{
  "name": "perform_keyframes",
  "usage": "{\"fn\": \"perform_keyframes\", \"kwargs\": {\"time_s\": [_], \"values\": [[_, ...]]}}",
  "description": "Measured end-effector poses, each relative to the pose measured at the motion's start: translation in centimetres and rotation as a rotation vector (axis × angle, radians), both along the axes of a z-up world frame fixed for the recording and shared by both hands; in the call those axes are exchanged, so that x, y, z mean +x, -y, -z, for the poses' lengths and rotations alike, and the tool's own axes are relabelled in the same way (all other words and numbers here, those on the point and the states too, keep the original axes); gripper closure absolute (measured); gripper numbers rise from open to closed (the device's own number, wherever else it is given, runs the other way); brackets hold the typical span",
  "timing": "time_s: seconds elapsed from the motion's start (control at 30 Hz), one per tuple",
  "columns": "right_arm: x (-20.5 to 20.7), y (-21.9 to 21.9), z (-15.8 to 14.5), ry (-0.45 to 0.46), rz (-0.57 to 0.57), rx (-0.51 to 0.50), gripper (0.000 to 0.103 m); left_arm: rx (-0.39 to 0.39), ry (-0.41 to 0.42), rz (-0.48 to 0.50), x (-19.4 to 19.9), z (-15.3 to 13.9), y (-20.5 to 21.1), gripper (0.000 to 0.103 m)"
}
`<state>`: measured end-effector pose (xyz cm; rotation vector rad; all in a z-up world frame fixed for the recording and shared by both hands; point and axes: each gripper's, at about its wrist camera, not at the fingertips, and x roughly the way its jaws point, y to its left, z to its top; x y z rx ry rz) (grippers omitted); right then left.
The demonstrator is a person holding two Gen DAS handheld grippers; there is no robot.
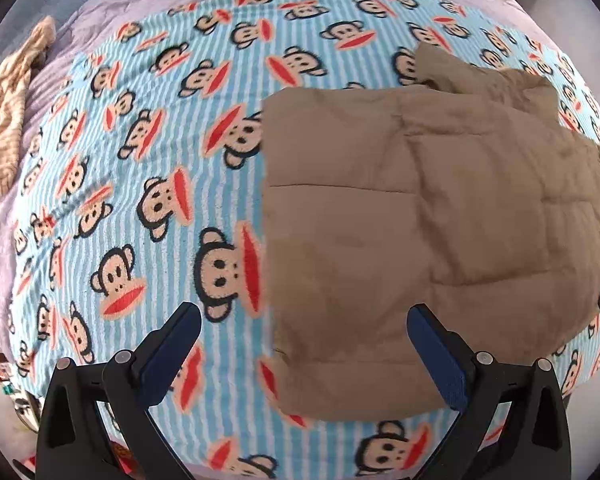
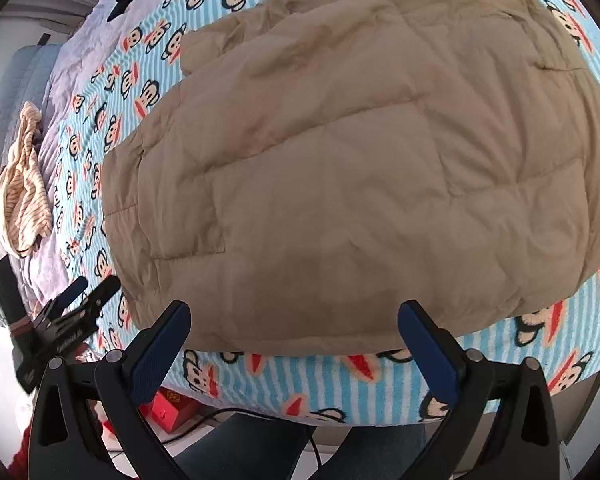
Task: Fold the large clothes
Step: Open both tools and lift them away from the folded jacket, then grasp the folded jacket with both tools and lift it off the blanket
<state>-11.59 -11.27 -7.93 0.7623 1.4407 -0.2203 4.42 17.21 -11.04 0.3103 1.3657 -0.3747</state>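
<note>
Both grippers hang spread wide and empty: the left gripper (image 1: 304,344) over the near left edge of the tan quilted jacket (image 1: 420,220), the right gripper (image 2: 294,340) over its near hem, the blue-padded fingers (image 2: 160,352) gripping nothing. The puffy, stitched-panel jacket lies folded into a rough rectangle on the bed, toward its near edge. Under it spreads a fleecy blue-and-white striped monkey-print blanket (image 1: 140,200), with a crumpled striped beige garment (image 2: 22,192) at the far left edge.
</note>
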Motion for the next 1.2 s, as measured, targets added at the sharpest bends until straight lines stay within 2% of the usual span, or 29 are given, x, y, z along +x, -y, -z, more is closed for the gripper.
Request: {"fn": "perform_keyframes", "kwargs": {"time_s": [0.07,0.13,0.17,0.23,0.43,0.57,0.6,0.63,0.67,0.7,0.77,0.8,0.83,0.97,1.07,1.2], "values": [[0.0,-0.1,0.0,-0.005,-0.001,-0.001,0.000,-0.081,-0.059,-0.015,1.5,0.6,-1.2,0.000],[0.0,-0.2,0.0,-0.008,0.000,0.000,0.000,-0.194,-0.126,-0.032,2.7,1.3,-2.7,0.000],[0.0,-0.2,0.0,-0.010,0.001,-0.003,0.000,-0.281,-0.176,-0.043,3.6,2.0,-3.7,0.000],[0.0,-0.3,0.1,-0.016,0.003,-0.011,0.000,-0.374,-0.251,-0.055,4.9,3.7,-4.6,0.000],[0.1,-0.5,0.9,-0.049,0.027,-0.021,0.000,-0.507,-0.428,0.021,6.2,9.2,-2.0,0.000],[0.4,-0.5,0.8,-0.043,0.042,-0.031,0.000,-0.516,-0.471,0.133,5.5,10.7,1.1,0.000],[0.5,-0.5,0.5,-0.033,0.043,-0.042,0.000,-0.511,-0.472,0.156,5.4,10.7,1.6,0.006],[0.7,-0.5,0.1,-0.021,0.043,-0.058,0.000,-0.520,-0.474,0.186,5.3,10.5,1.9,0.030],[0.9,-0.5,-0.4,-0.003,0.045,-0.087,0.000,-0.557,-0.510,0.199,5.3,10.5,2.0,0.043],[1.1,-0.4,-1.0,0.016,0.049,-0.121,0.001,-0.602,-0.559,0.189,5.4,10.5,2.1,0.067],[1.5,-0.1,-1.9,0.064,0.067,-0.175,0.023,-0.615,-0.565,0.192,5.5,9.8,2.3,0.075],[1.7,0.2,-2.1,0.079,0.076,-0.187,0.064,-0.612,-0.561,0.197,5.4,9.4,2.5,0.079],[2.0,0.5,-2.1,0.087,0.086,-0.193,0.096,-0.606,-0.553,0.199,5.3,8.6,2.7,0.081],[4.2,1.8,-1.2,0.184,0.077,-0.188,0.096,-0.620,-0.532,0.199,4.6,5.3,3.1,0.081],[6.1,2.9,0.1,0.238,0.060,-0.178,0.096,-0.602,-0.497,0.216,3.6,2.2,4.2,0.081],[8.1,5.3,3.3,0.261,0.094,-0.111,0.096,-0.567,-0.429,0.252,1.8,-2.6,7.2,0.081]]}}
